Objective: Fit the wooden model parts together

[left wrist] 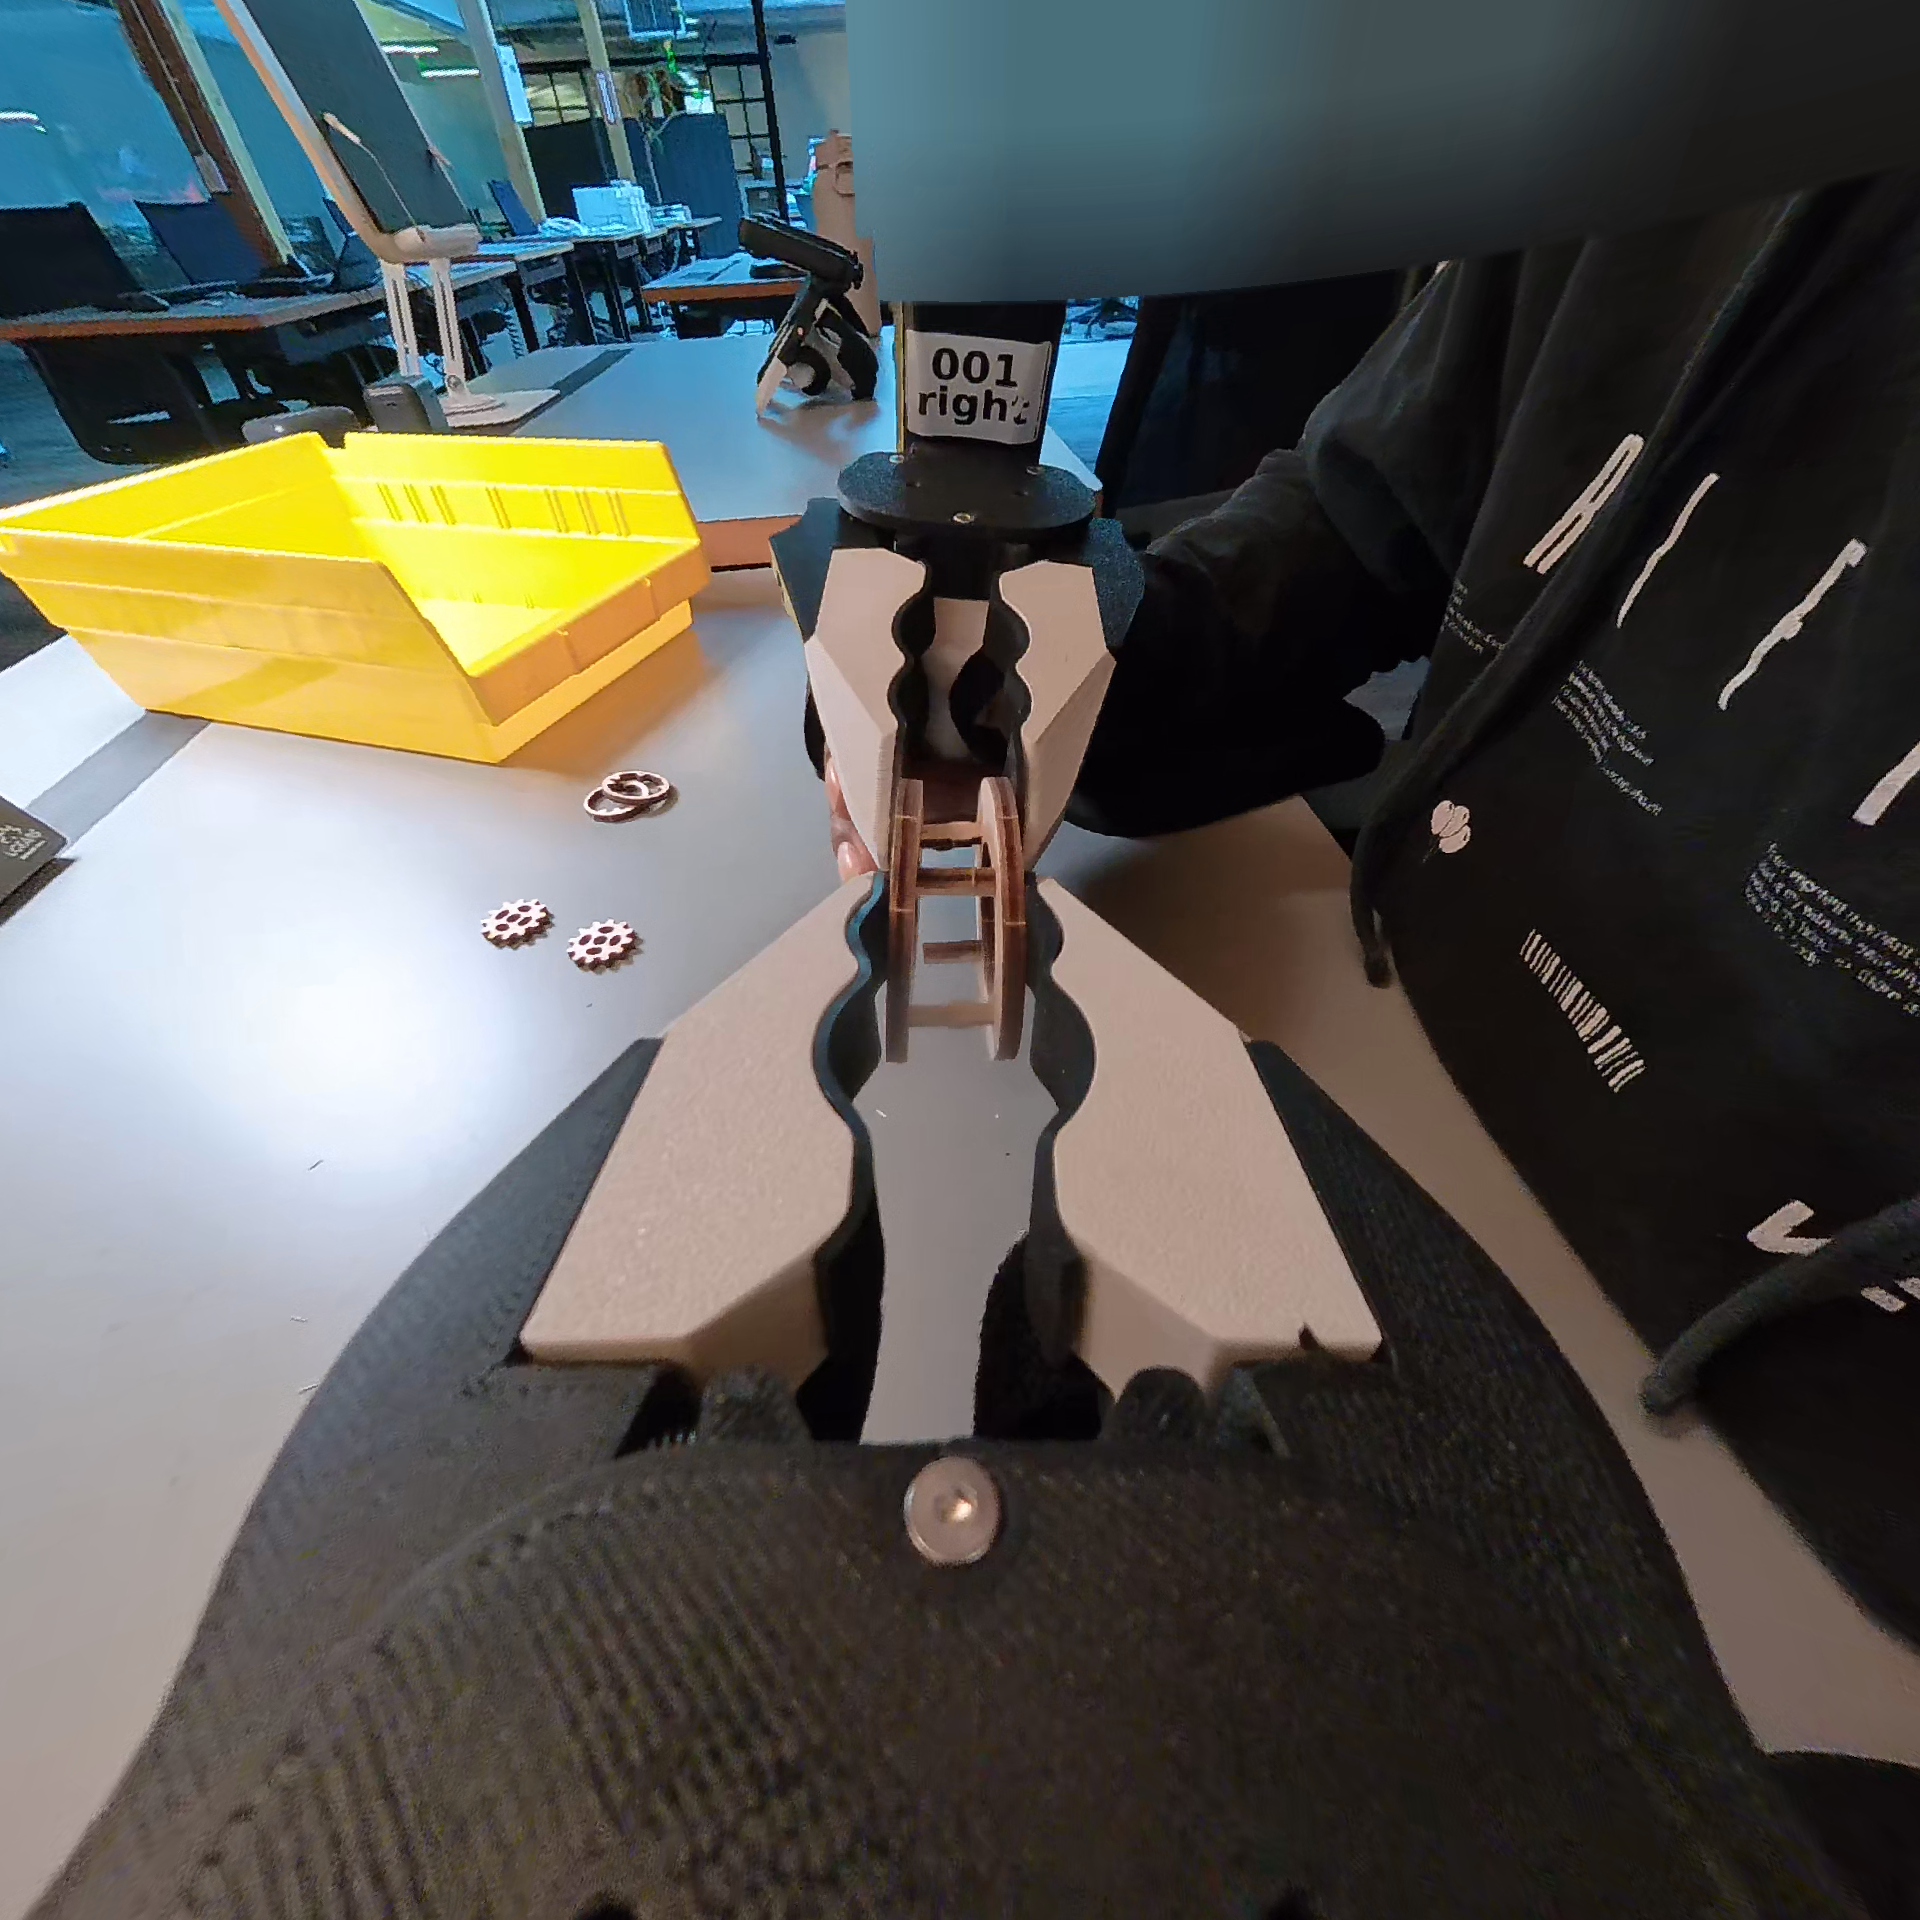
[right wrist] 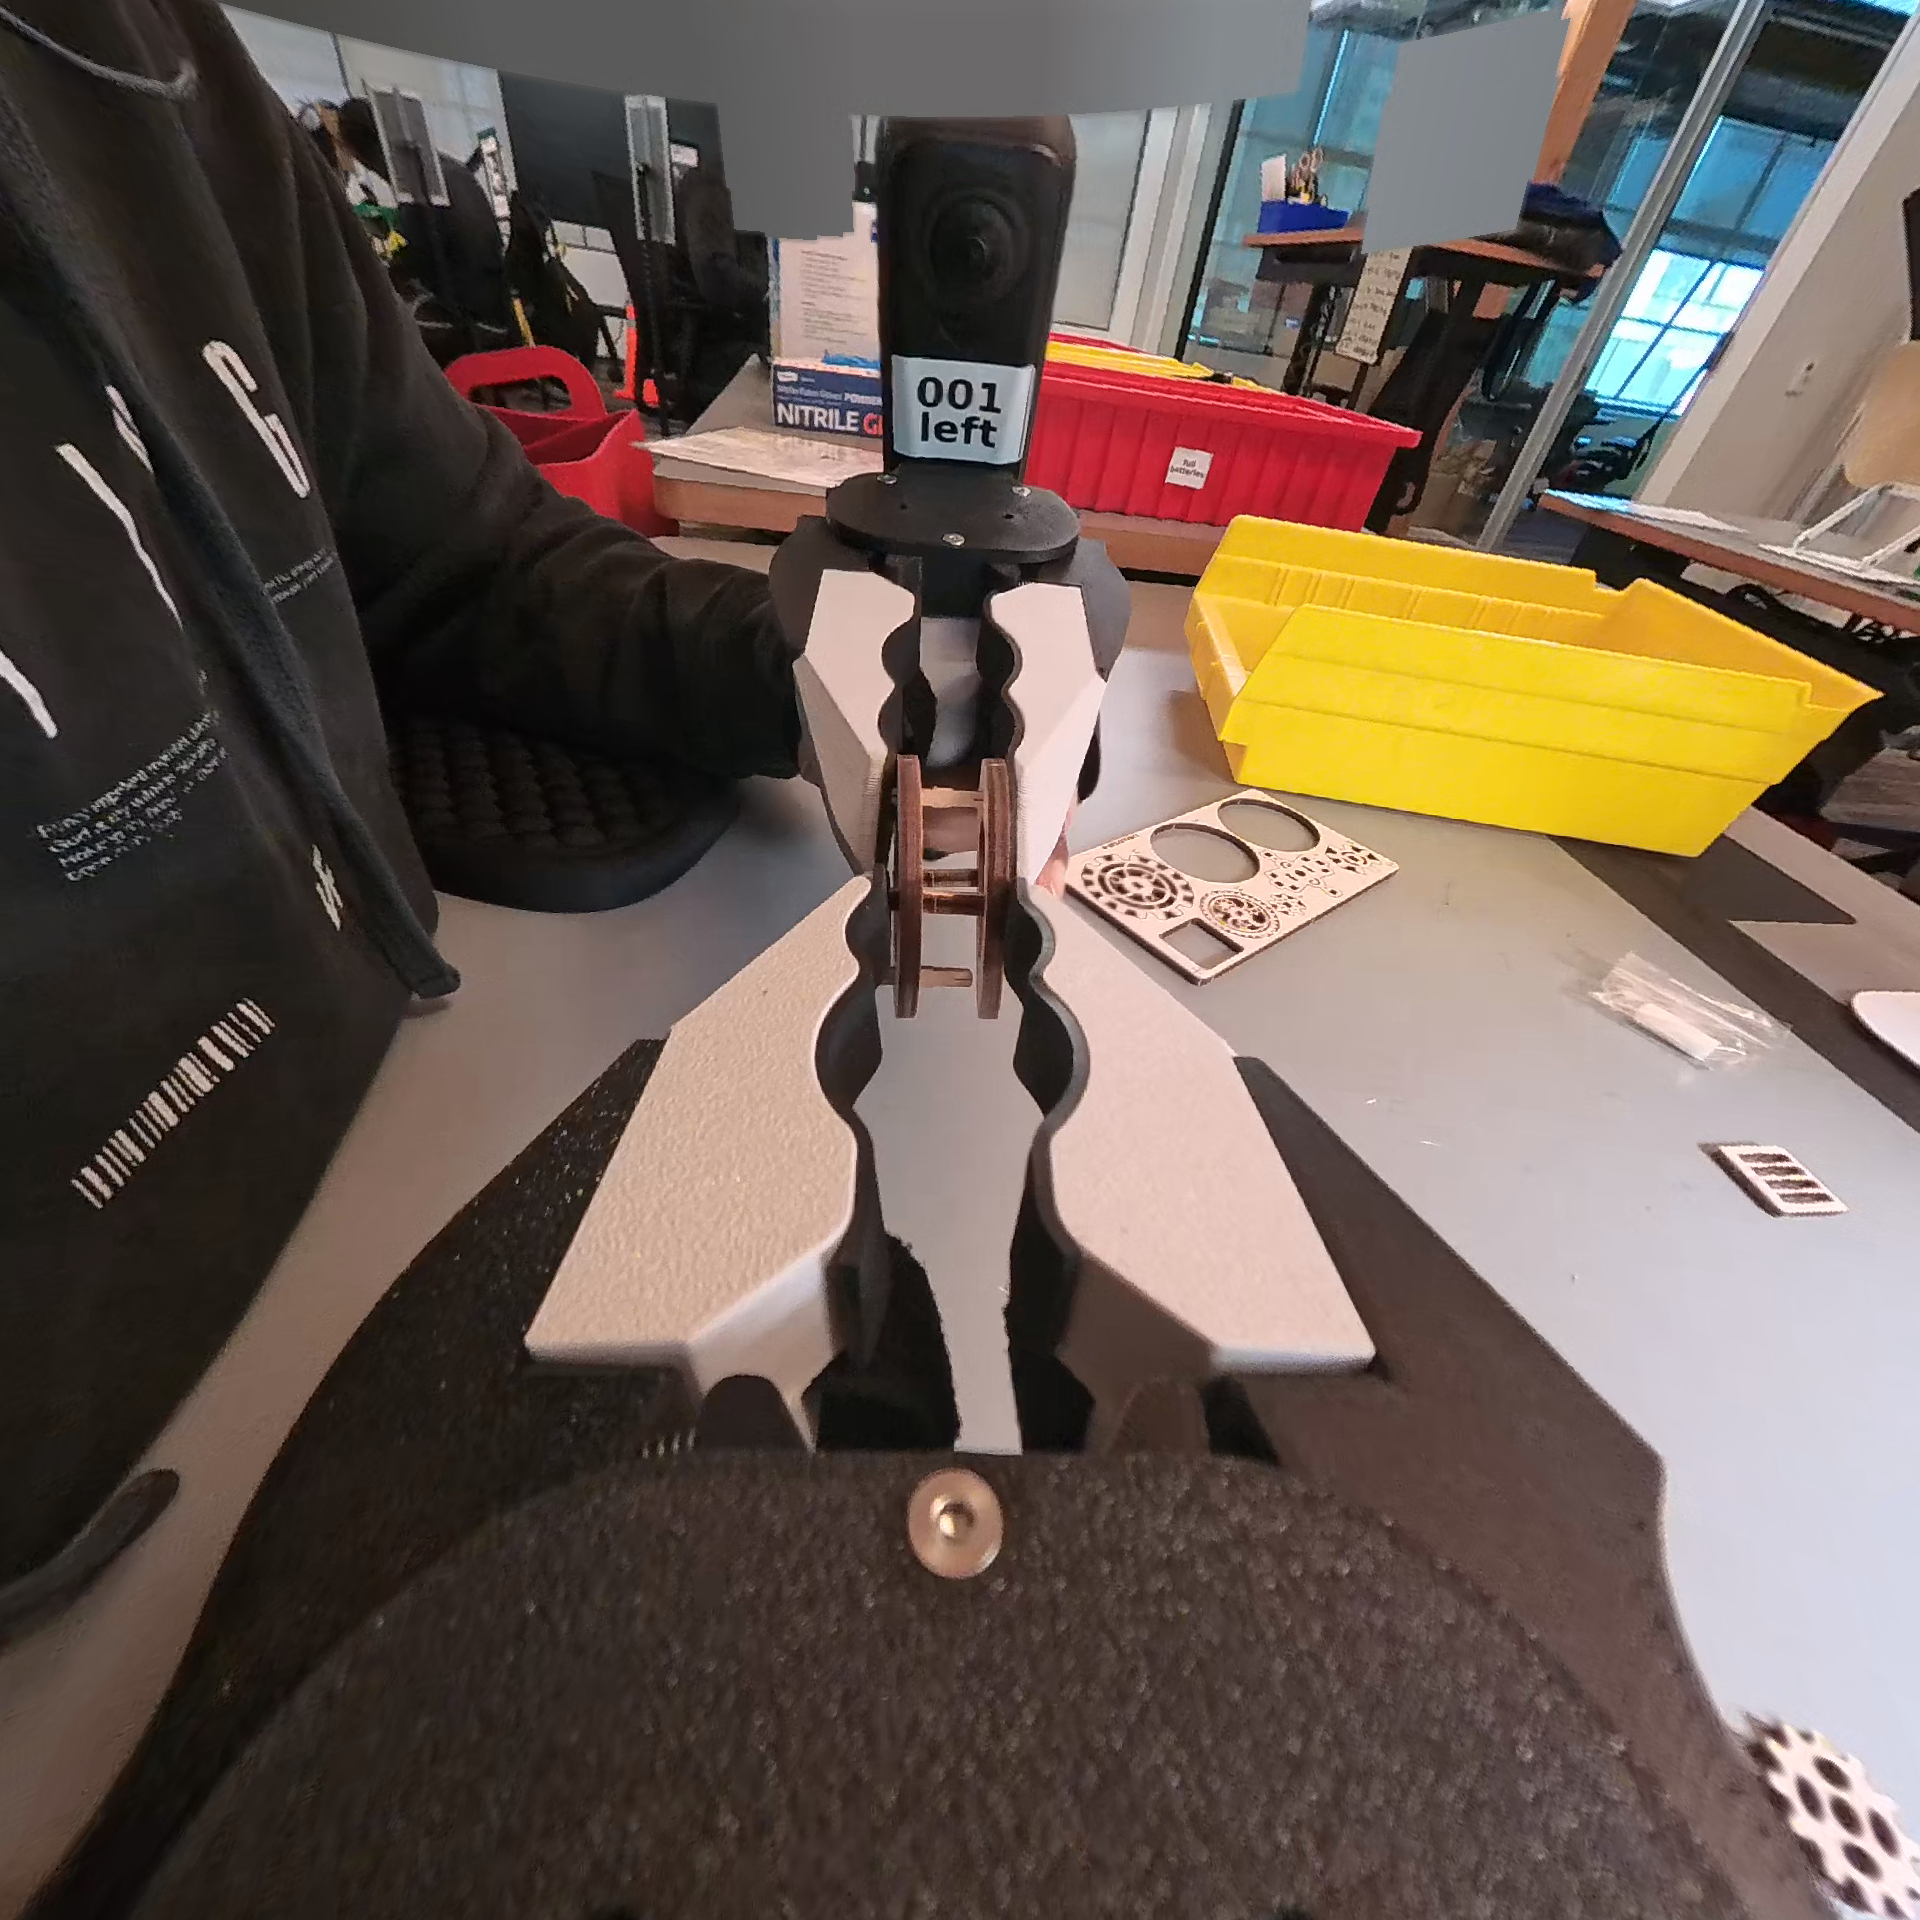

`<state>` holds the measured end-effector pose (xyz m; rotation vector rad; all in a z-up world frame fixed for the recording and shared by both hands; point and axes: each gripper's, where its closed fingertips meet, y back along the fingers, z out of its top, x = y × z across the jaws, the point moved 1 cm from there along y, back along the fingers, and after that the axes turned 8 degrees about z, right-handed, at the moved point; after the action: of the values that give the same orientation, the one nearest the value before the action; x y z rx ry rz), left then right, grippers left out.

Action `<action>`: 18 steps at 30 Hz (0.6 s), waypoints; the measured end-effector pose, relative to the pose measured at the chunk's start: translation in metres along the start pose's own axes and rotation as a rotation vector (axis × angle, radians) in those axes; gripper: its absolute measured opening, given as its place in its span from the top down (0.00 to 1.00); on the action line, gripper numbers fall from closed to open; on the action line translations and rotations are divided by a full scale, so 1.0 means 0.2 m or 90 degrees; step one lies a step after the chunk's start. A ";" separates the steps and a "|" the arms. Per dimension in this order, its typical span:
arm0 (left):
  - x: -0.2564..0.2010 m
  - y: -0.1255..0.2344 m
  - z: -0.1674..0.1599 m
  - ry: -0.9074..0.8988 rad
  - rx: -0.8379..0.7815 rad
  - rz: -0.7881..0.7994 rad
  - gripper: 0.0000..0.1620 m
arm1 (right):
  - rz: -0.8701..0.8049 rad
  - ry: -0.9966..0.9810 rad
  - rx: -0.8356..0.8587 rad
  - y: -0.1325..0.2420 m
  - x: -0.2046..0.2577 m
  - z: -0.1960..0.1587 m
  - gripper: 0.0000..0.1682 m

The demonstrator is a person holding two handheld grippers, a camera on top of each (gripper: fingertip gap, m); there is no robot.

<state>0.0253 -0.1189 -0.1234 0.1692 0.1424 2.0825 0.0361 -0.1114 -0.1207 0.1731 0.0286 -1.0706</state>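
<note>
A small wooden wheel assembly (left wrist: 902,935), two brown discs joined by thin rungs, hangs above the grey table (left wrist: 312,1091). My left gripper (left wrist: 956,920) is shut on its near side, one fingertip outside each disc. My right gripper (left wrist: 956,821) faces it from the far side and is shut on the same assembly. In the right wrist view, the wheel (right wrist: 909,894) sits between my right gripper (right wrist: 951,914) and the opposing left gripper (right wrist: 951,810). Two loose wooden gears (left wrist: 516,922) and a pair of wooden rings (left wrist: 629,798) lie on the table to the left.
Stacked yellow bins (left wrist: 364,582) stand at the back left, also in the right wrist view (right wrist: 1507,686). A wooden sheet with punched-out parts (right wrist: 1236,883) and a clear plastic bag (right wrist: 1683,1013) lie on the table. A person in a dark hoodie (left wrist: 1662,727) stands close behind the grippers.
</note>
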 end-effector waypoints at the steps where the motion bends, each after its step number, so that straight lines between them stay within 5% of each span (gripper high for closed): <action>1: 0.00 0.00 -0.01 -0.009 0.003 0.001 0.86 | 0.004 0.004 0.003 0.00 0.00 -0.01 0.89; 5: 0.03 0.00 -0.04 -0.056 0.011 0.033 0.85 | -0.025 0.055 0.038 -0.01 -0.03 -0.05 0.88; 11: 0.15 -0.01 -0.15 -0.012 0.069 0.087 0.75 | -0.133 0.291 0.199 0.01 -0.10 -0.17 0.89; 18: 0.15 -0.03 -0.27 -0.086 0.150 0.107 0.81 | -0.147 0.450 0.392 -0.02 -0.12 -0.37 0.88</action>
<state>0.0060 -0.0906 -0.1764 0.4786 0.3010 2.2088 0.0263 -0.0813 -0.1921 1.1214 0.3628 -1.1752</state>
